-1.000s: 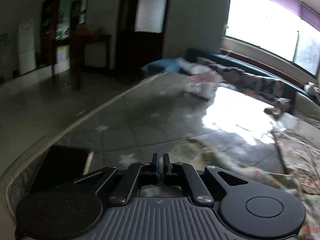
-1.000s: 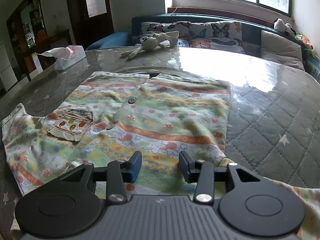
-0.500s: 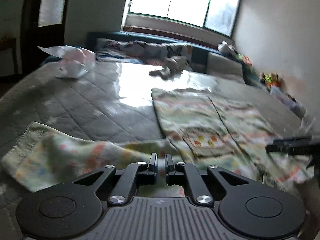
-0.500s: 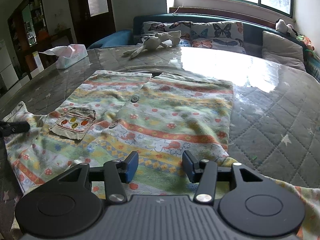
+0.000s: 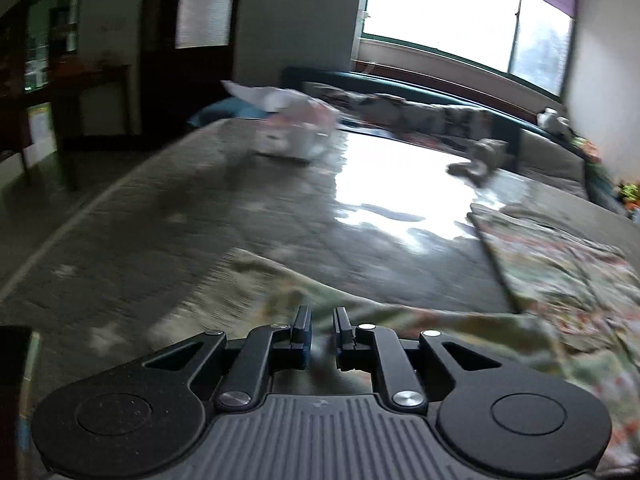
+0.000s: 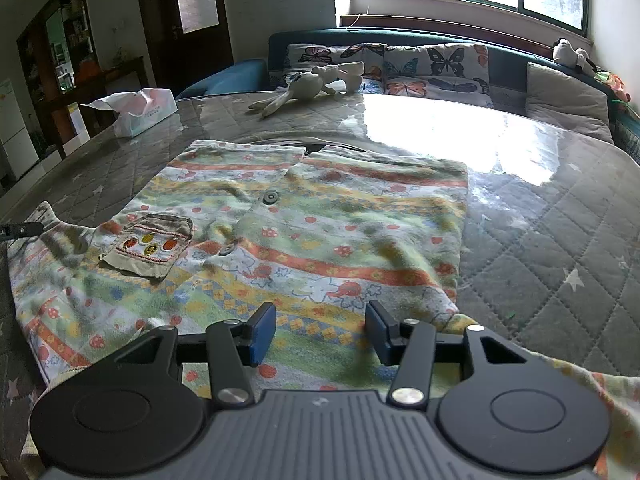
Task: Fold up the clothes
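Note:
A child's shirt (image 6: 320,236) with coloured stripes, a chest pocket (image 6: 150,246) and buttons lies spread flat on the quilted table (image 6: 560,248). My right gripper (image 6: 320,330) hovers over its near hem, open, with cloth beneath the fingers but nothing pinched. The shirt's left sleeve (image 5: 288,292) stretches across the table in the blurred left wrist view. My left gripper (image 5: 322,332) sits right over that sleeve, its jaws opening a narrow gap, and no cloth is clearly caught between them. Its dark fingertips (image 6: 20,229) show at the left edge of the right wrist view.
A tissue box (image 6: 144,114) stands at the far left of the table, and a plush rabbit (image 6: 304,88) lies at the back. Butterfly cushions (image 6: 400,68) and a grey pillow (image 6: 564,100) line the sofa behind. The table edge (image 5: 60,236) curves along the left.
The left wrist view swung from the room to the shirt, then back over the sleeve, and its jaws parted slightly. The right gripper stayed put and opened a little wider.

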